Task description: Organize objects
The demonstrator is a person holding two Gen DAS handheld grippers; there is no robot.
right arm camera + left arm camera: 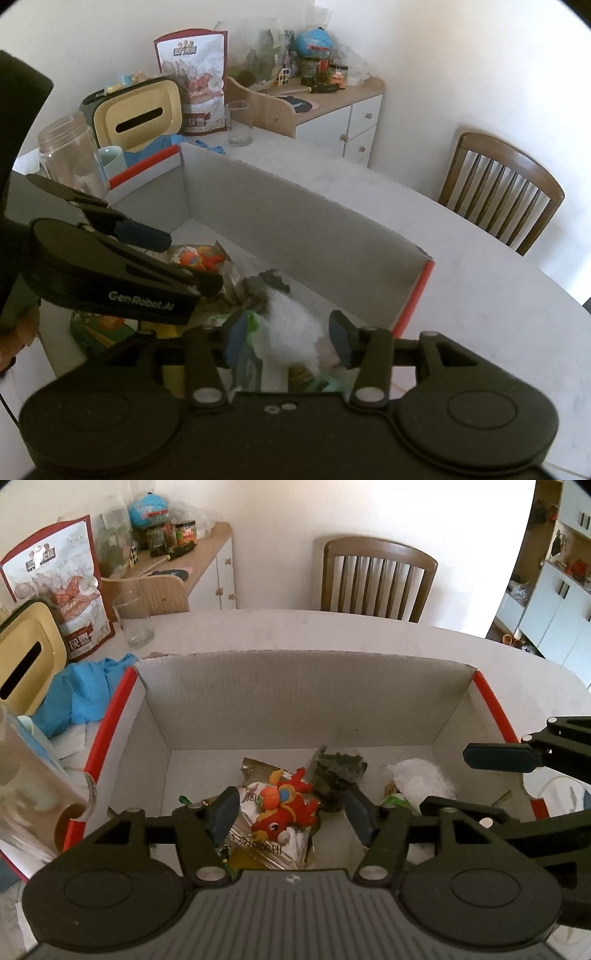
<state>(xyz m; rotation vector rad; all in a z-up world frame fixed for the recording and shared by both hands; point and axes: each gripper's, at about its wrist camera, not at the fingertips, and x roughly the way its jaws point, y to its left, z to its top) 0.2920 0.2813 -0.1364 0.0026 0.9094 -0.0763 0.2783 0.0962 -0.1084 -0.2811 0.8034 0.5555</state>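
Red plush toy (286, 808) in cardboard box (295, 701)

Box (303, 698): corrugated cardboard, matt grey inside, with glossy red edges. Toy (286, 808) in it: soft red plush cloth, lying on a shiny crinkled foil packet (258, 843) beside white fluffy fibre wadding (291, 332). Desk (332, 631): smooth matt white; chair (376, 578): varnished wood; tumbler (133, 616): clear glass.

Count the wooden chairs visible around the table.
1: a wooden chair stands at the table's far edge, beyond the cardboard box. Others may sit out of view.
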